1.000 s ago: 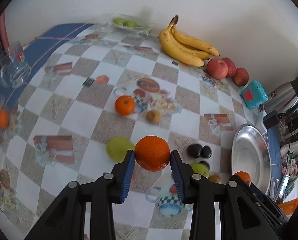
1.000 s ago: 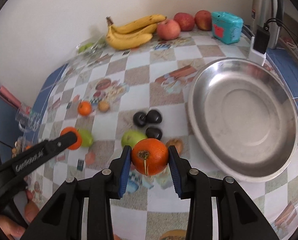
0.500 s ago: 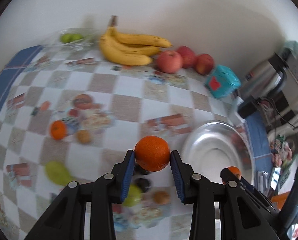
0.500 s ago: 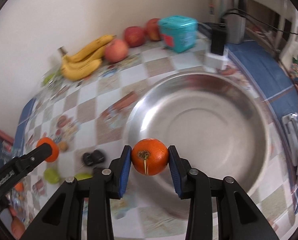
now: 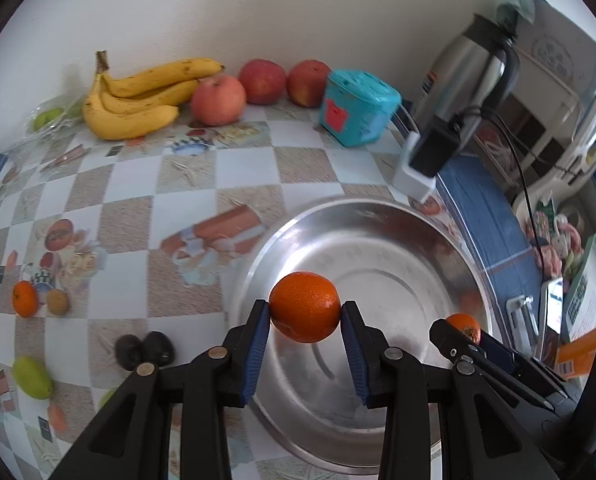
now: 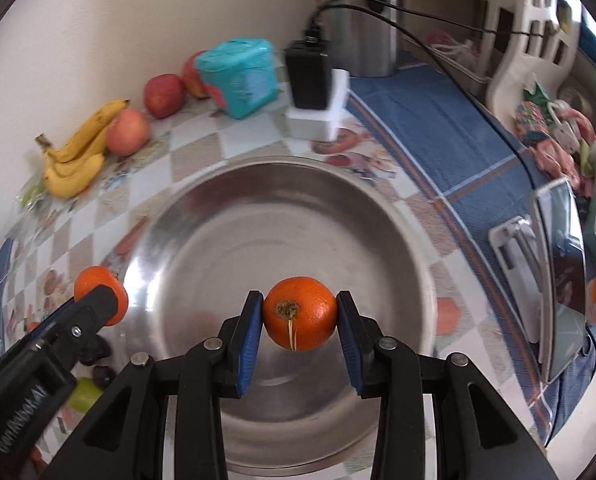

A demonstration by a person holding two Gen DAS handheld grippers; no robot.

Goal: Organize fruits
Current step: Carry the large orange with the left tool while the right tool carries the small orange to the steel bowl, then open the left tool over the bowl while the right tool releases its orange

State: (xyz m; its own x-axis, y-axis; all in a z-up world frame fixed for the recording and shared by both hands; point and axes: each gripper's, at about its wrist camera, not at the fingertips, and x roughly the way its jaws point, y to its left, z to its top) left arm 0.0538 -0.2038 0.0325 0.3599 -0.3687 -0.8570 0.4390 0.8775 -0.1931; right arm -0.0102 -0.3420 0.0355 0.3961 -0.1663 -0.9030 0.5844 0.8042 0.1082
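While over steel bowl [image 5: 378, 216], left gripper [image 5: 304, 320] and right gripper [image 6: 300, 318] each clamp 1 orange [image 5: 305, 307].

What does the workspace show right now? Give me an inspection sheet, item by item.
Surface: checkered patterned tablecloth, blue cloth at its right end.
Job's things: empty steel bowl; bananas, three apples, small orange, two dark fruits, green fruit on the table.
Clutter: teal box, steel kettle.
Grippers: left hand-held gripper shut on left orange; right hand-held gripper shut on right orange; both over the bowl.
Cables: black adapter in white socket block, cord trailing right.
Surroundings: white wall; phone stand at right.
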